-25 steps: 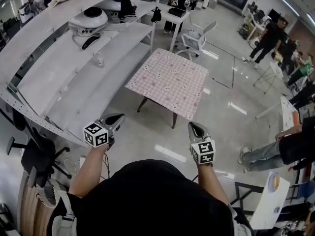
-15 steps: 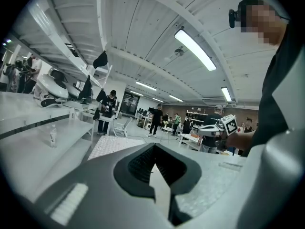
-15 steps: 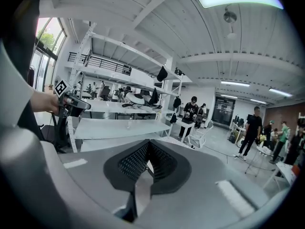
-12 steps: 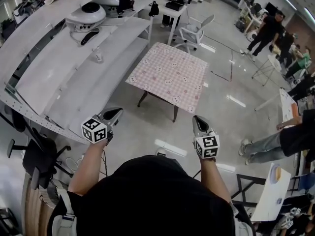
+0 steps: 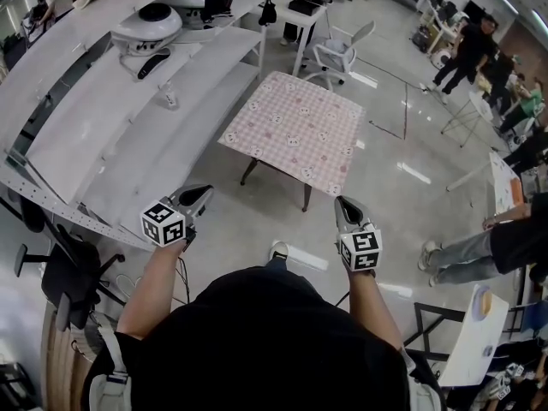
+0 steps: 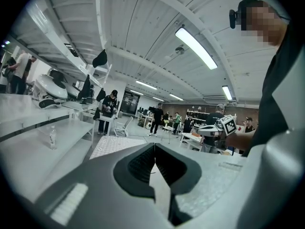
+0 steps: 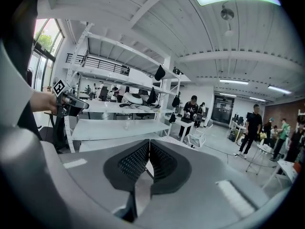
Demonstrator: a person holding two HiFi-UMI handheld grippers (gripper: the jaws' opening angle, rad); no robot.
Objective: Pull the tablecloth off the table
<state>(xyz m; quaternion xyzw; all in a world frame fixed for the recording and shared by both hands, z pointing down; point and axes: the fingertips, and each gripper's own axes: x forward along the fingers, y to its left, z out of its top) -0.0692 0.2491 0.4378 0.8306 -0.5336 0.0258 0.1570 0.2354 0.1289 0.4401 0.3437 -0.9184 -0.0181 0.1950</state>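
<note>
Ahead on floor (image 5: 248,229) | tablecloth (image 5: 294,131) hides tabletop; table legs (image 5: 305,200) half-hidden | left claw (image 5: 205,193), right claw (image 5: 343,203) closed, empty

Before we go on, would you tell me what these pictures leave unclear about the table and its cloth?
Head view: the tablecloth hides the tabletop and the far legs.
Left gripper view: the left gripper blocks most of the tablecloth.
Right gripper view: the right gripper blocks nearly all of it.

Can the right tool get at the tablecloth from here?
Probably not yet: the right tool is shut and held short of the tablecloth, with bare floor between them. Nothing blocks the way.
</note>
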